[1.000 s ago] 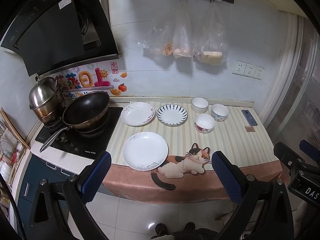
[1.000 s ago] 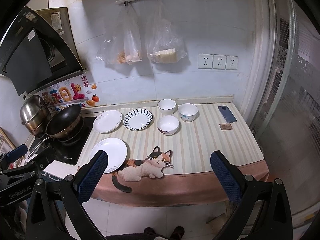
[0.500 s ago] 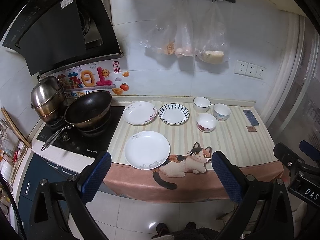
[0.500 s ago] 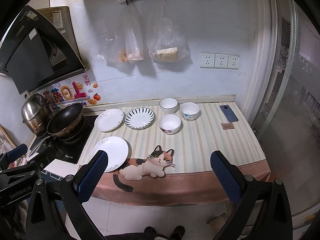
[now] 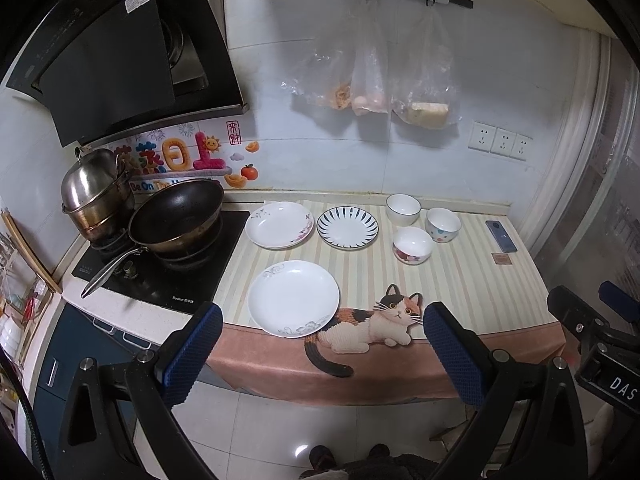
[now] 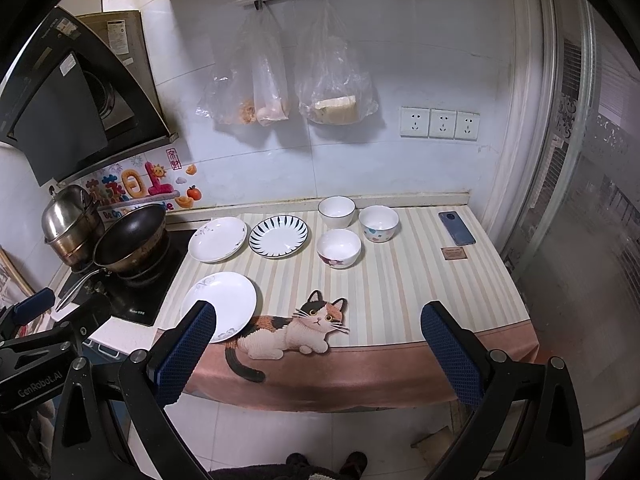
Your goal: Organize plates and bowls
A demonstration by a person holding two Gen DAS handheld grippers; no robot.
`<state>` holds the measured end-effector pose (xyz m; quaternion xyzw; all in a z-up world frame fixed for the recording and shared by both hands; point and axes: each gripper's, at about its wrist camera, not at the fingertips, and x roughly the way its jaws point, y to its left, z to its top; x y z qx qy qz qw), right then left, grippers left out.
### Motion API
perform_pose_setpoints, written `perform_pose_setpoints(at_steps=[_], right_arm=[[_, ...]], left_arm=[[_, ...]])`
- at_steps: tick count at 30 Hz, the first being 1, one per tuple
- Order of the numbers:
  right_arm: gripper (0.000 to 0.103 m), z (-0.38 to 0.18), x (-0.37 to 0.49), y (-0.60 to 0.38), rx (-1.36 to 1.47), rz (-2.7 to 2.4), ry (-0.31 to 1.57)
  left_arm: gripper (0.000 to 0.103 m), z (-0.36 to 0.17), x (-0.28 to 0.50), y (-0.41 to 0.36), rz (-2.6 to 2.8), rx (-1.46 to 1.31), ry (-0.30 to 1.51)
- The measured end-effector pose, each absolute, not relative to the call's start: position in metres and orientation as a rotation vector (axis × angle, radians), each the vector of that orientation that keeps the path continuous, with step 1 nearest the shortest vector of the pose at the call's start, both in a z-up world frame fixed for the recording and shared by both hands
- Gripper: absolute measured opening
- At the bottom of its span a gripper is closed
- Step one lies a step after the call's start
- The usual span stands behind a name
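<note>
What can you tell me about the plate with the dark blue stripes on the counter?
The blue-striped plate is round, shallow and glossy, probably ceramic: white centre, dark blue radial strokes around the rim. It lies flat, upright and empty on the striped counter cloth, in the back row, between the floral plate and the three bowls. It touches neither. Both grippers are far from it.

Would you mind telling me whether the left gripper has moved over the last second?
Yes. The left gripper has shifted slightly left: the wok now sits further right in its view.
</note>
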<state>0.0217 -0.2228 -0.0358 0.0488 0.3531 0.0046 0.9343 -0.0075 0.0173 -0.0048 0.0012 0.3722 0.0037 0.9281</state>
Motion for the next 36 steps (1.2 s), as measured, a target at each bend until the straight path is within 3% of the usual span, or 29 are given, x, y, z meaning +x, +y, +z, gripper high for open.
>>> perform_pose_setpoints(at_steps=[24,29,36], right_arm=[[0.103,-0.055,0.047,-0.207,0.158,0.016,0.737],[0.103,-0.099,0.097,-0.188,0.158,0.037,0.795],[0.103,-0.208,0.199,-0.163,0.233,0.211,0.992]], left_arm=[[0.103,-0.023,0.022,0.037,0.054,0.004,0.747],[0.103,-0.061,0.069,0.070,0.135,0.036,0.771],[0.103,-0.142,0.148,0.121,0.166,-0.005,0.921]])
